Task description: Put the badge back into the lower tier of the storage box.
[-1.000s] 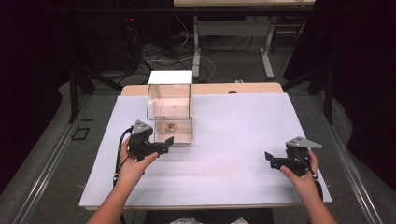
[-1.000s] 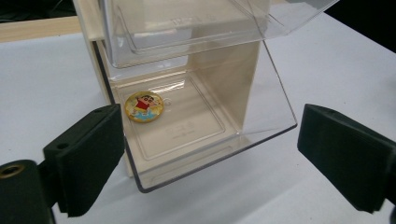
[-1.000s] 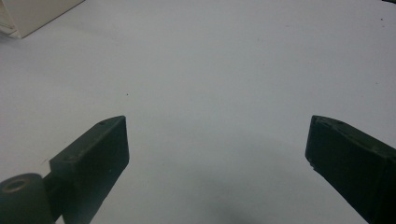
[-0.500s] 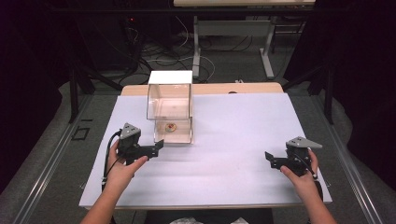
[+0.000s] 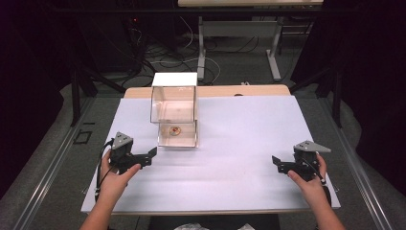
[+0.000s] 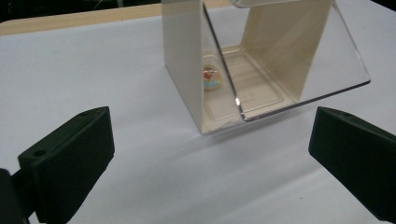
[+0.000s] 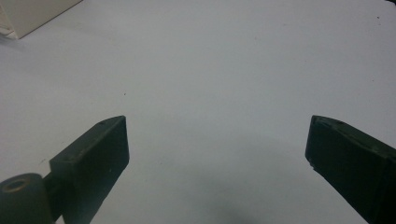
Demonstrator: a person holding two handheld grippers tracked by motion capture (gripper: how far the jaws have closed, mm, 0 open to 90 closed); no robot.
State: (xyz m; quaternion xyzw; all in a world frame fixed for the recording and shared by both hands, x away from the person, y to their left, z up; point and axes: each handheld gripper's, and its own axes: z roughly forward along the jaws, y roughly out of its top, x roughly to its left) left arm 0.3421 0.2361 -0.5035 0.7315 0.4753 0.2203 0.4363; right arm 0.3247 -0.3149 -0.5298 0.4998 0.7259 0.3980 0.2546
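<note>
Clear plastic box (image 5: 174,112) stood on the white sheet (image 5: 239,129) covering the table (image 5: 268,90), toward the far left of the sheet, with a white lid or panel on top. Its walls were transparent at the front and cream-coloured at the sides, as the left gripper view confirmed (image 6: 261,60). Inside, on the box floor, lay a small round object (image 5: 175,130) with orange and red markings; in the left gripper view it sat behind the near cream wall (image 6: 211,77). Its exact nature could not be determined.

Left hand-held gripper (image 5: 152,154) was held near the front left corner of the box, apart from it, its jaws pointed right and slightly toward the box. In its own view the two black jaws stood wide apart (image 6: 205,154), with nothing between them but bare sheet, and the box lay just ahead. The person's left hand (image 5: 115,175) gripped the body of the tool, and a black cable looped from it on the left.

Right hand-held gripper (image 5: 276,162) rested over the near right part of the sheet, well apart from the box, its jaws pointed left. Its own view showed the jaws spread wide (image 7: 217,149) over empty white surface, holding nothing; a cream corner of the box appeared at the upper left. The right hand (image 5: 309,179) held it from behind.

Beyond the table, cables and metal legs were seen on the dark floor (image 5: 230,67).
</note>
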